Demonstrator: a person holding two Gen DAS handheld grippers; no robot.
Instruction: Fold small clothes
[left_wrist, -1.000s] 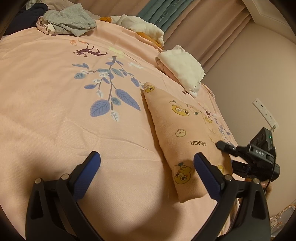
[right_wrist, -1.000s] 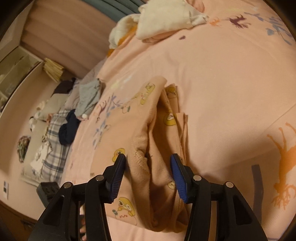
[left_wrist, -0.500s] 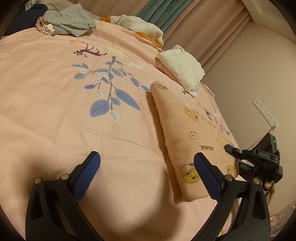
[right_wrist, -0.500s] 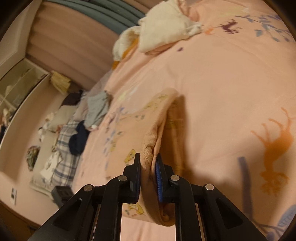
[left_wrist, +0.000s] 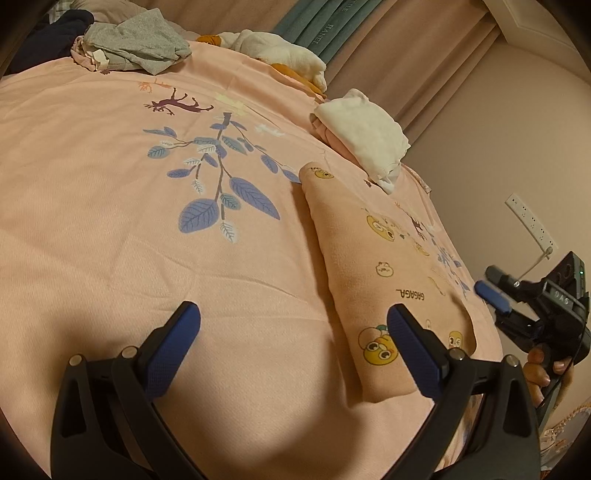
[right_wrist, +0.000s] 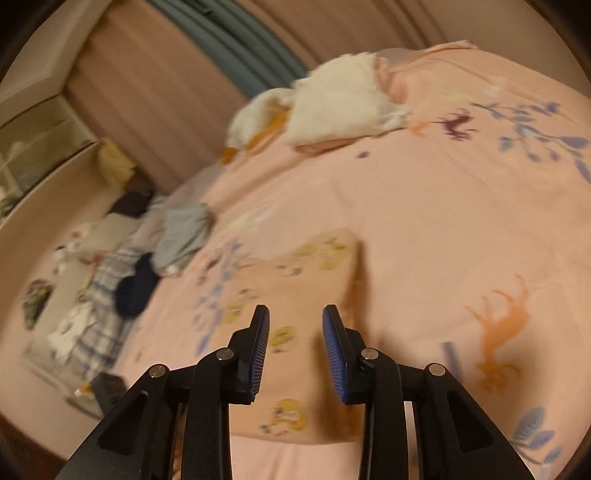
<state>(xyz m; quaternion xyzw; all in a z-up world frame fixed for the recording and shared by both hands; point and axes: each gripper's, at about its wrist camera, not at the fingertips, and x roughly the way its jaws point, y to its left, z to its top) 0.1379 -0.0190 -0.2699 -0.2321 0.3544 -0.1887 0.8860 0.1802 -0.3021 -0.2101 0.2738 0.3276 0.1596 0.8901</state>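
Observation:
A peach garment with yellow cartoon prints (left_wrist: 373, 273) lies folded flat on the pink bedspread (left_wrist: 110, 206), to the right of my left gripper (left_wrist: 295, 328). That gripper hangs wide open above bare bedspread, holding nothing. In the right wrist view the same garment (right_wrist: 295, 280) lies below and beyond my right gripper (right_wrist: 295, 325). Its jaws are opening, the pads stand apart and no cloth is between them. From the left wrist view the right gripper (left_wrist: 495, 295) hovers off the garment's right edge, held by a hand (left_wrist: 543, 369).
A white folded pile (left_wrist: 365, 129) sits near the bed's far right edge, with more white and orange clothes (left_wrist: 280, 55) behind it. Grey clothes (left_wrist: 136, 48) and a dark item (left_wrist: 48, 33) lie at the far left. Curtains (left_wrist: 388, 44) and a wall socket strip (left_wrist: 532, 221) border the bed.
The right gripper shut on the garment's raised edge, drew it over, then let go and lifted away. The garment now lies flat and folded. The left gripper stayed still.

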